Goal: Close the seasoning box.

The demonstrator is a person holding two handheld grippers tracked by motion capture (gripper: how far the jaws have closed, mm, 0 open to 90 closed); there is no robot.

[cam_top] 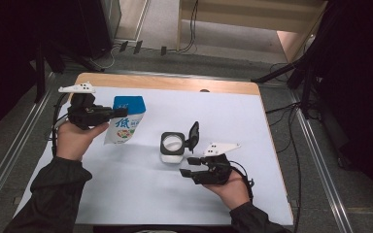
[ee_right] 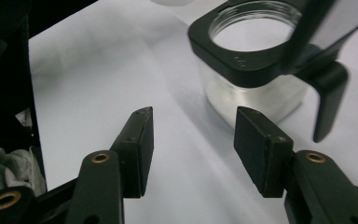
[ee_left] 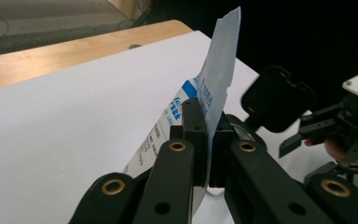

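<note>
High view, left side: left gripper (cam_top: 119, 112) is held above the white table cover (cam_top: 126, 194), jaws pointing right. Jaws are pressed together on the edge of a blue-and-white pouch (cam_top: 125, 121). The left gripper view confirms it: the two pads pinch the thin pouch (ee_left: 214, 88) flat between them, its torn top edge rising above the jaws. The pouch hangs lifted at the left-rear part of the table, tilted, its lower end near or on the cover; cannot tell if it touches. Left hand (cam_top: 75, 138) wraps the gripper body from below, forearm in a dark sleeve (cam_top: 58, 189) coming in from the bottom left.

Centre: a clear jar (cam_top: 172, 148) with a black collar stands upright on the cover, its hinged black lid (cam_top: 193, 135) flipped open and standing up on the right side. Jar is well apart from the pouch.

Right: right gripper (cam_top: 188, 166) sits low, just in front and right of the jar, jaws pointing left. In the right gripper view the jaws stand wide apart with nothing between them; the jar (ee_right: 251, 60) lies just beyond the tips, not touched. Right hand (cam_top: 233, 187) grips from below, wrist entering from the bottom edge.
</note>
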